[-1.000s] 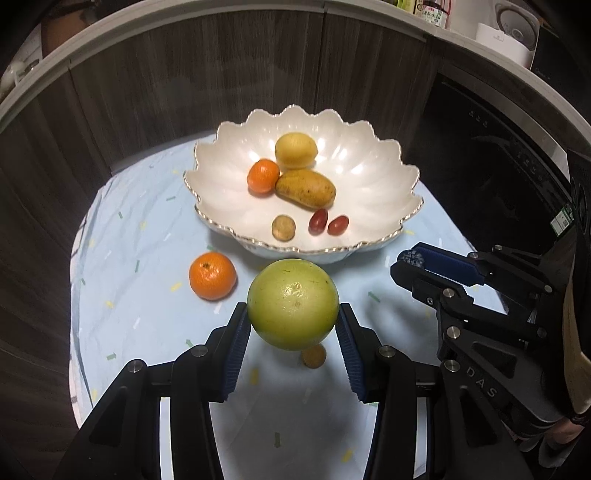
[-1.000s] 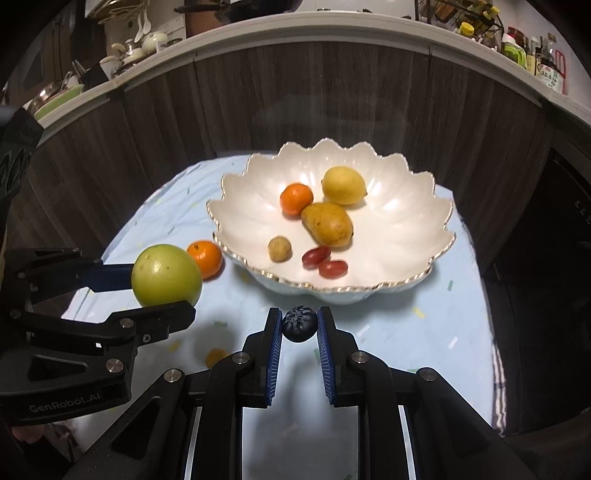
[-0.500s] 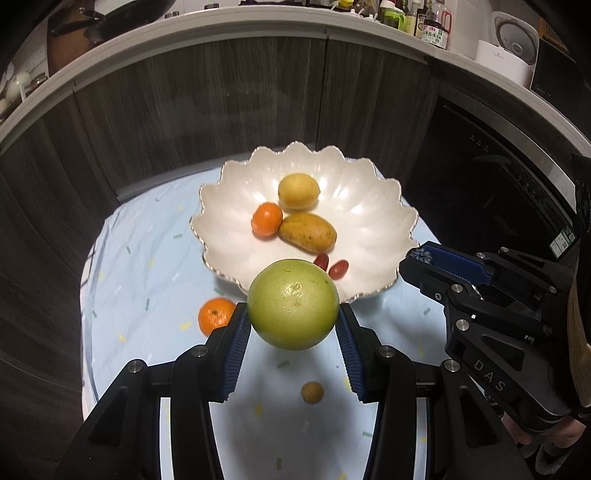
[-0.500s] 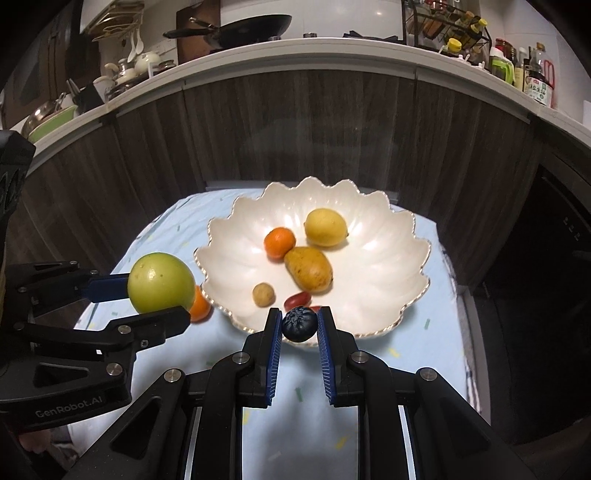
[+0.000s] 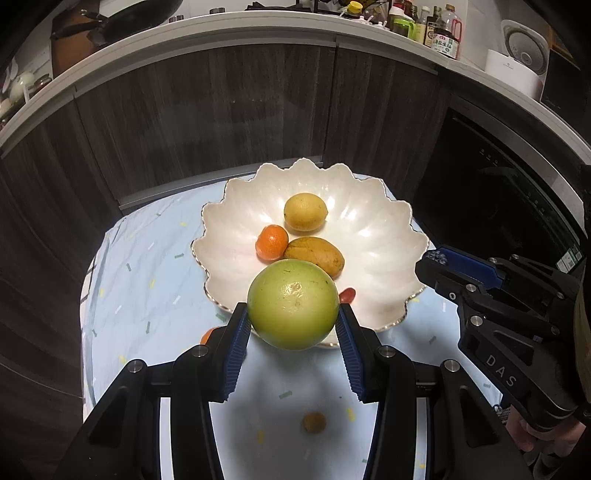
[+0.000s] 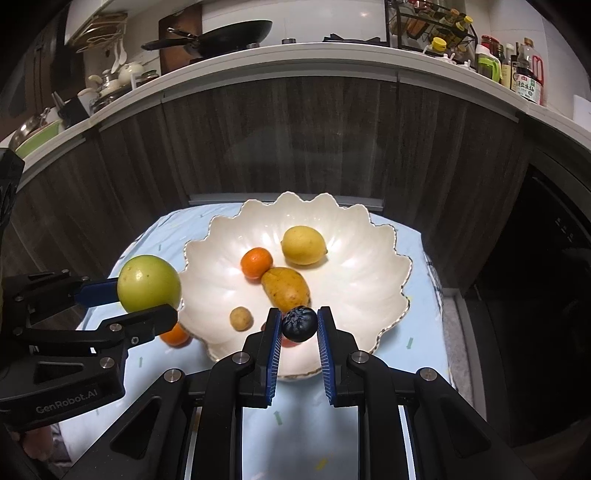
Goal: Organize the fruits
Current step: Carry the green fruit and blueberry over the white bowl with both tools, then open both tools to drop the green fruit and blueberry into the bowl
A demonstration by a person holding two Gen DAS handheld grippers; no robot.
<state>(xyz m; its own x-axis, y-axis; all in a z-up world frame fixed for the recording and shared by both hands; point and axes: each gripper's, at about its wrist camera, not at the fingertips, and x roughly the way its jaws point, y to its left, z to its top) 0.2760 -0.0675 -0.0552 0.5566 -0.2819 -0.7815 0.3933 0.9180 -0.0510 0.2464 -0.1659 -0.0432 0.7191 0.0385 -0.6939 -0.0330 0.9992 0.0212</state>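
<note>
Beyond both grippers lies the bowl (image 6: pixel 384 269): left gripper (image 5: pixel 293 325) fingers clamp a green fruit (image 5: pixel 293 303) at its near-left rim, right gripper (image 6: pixel 298 326) fingers pinch a dark berry (image 6: pixel 299 324) over its near edge.

Overhead light glares off the white scalloped ceramic bowl (image 5: pixel 373 236), brightest toward three o'clock, and glints on the round green fruit (image 5: pixel 293 303). Dark wood-grain cabinet fronts (image 6: pixel 295 147) stay dim. Fisheye distortion bows the pale countertop edge (image 5: pixel 258 33); corners fall black. Focus holds sharp, with soft shadows beneath the fruit.
</note>
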